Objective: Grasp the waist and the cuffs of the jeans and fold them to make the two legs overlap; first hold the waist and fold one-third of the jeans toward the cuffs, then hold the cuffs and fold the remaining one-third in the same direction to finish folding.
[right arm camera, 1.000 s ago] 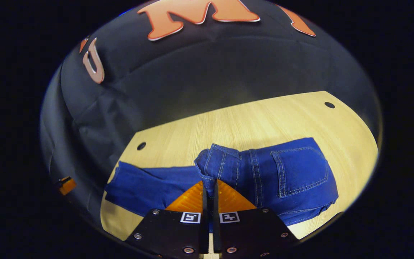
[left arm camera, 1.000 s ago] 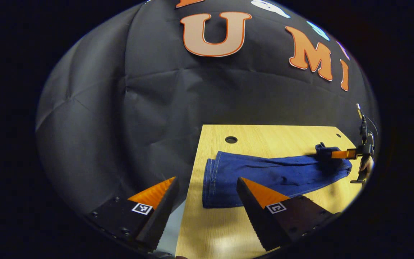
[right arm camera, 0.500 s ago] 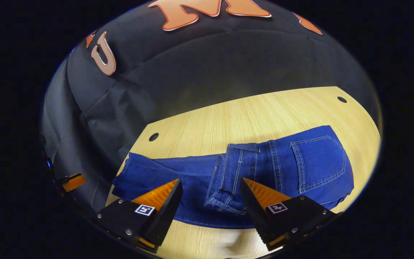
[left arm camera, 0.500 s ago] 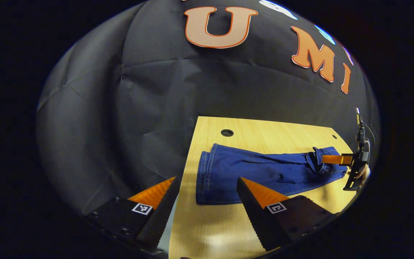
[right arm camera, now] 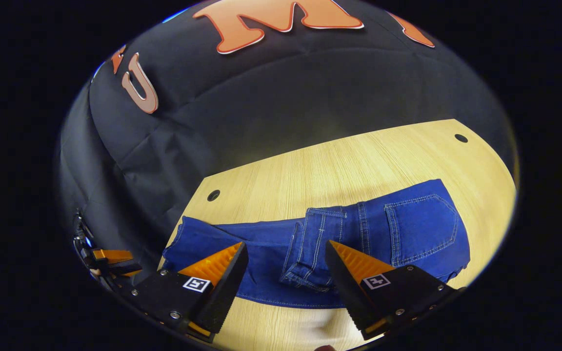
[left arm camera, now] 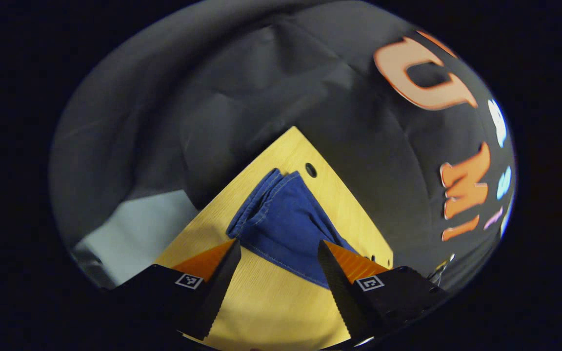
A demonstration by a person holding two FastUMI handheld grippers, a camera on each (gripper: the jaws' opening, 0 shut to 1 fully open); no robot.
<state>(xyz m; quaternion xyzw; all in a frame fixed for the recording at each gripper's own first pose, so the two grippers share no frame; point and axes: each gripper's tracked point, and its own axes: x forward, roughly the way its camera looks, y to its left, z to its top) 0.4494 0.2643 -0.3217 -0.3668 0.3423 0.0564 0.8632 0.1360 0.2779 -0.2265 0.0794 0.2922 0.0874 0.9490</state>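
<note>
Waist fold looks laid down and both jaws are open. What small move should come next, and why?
Probably ease the left gripper forward and down onto the cuffs. In the right gripper view the waist already lies folded over the legs on the table, and the right gripper is open above it. The left gripper's jaws are open, aimed at the cuff end but not touching it.

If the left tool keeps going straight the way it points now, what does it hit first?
Most likely the jeans: their cuff end lies on the table right ahead, between the open left tool's fingers. Depth is hard to judge, so it may touch bare table just short of the cloth first.
</note>
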